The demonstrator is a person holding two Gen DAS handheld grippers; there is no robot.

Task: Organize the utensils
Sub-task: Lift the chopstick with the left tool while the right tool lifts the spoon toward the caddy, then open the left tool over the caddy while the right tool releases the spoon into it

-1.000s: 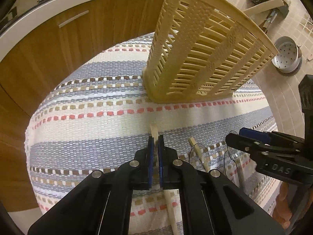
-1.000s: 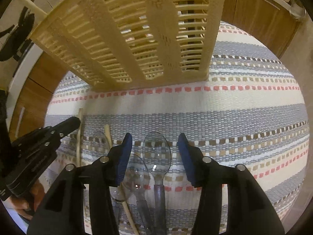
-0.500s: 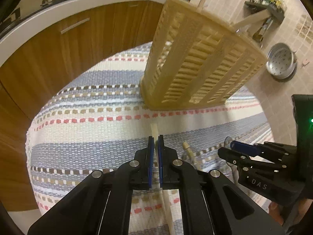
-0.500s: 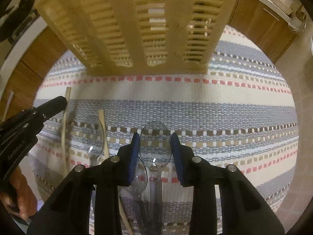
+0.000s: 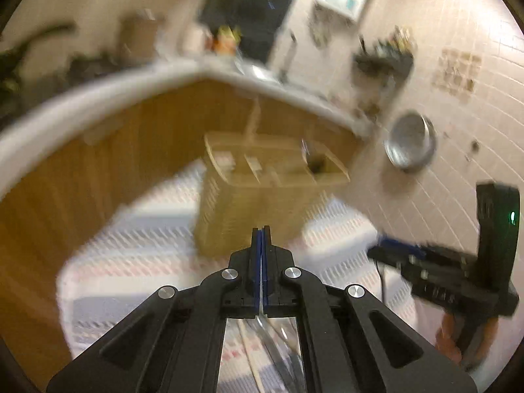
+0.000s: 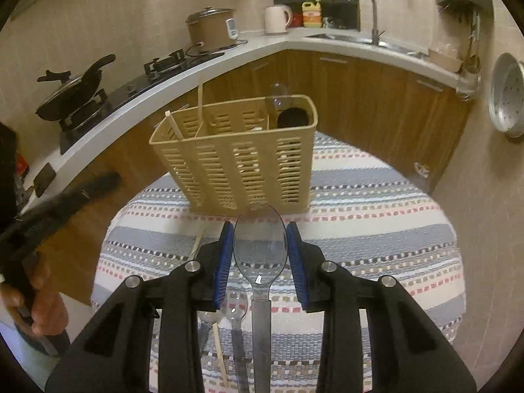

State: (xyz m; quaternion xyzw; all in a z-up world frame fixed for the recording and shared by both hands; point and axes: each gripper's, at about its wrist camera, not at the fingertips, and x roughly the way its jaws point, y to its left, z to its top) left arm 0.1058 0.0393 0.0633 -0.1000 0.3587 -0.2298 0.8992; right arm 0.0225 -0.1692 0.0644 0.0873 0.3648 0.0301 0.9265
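Beige slotted utensil caddy (image 6: 242, 154) stands on striped cloth (image 6: 376, 229). Right hand-held gripper (image 6: 260, 255) pinches clear plastic spoon (image 6: 260, 249) by its bowl, raised. Left hand-held gripper (image 5: 261, 252) pressed together; chopstick unclear. Next: drop spoon into spoon compartment.
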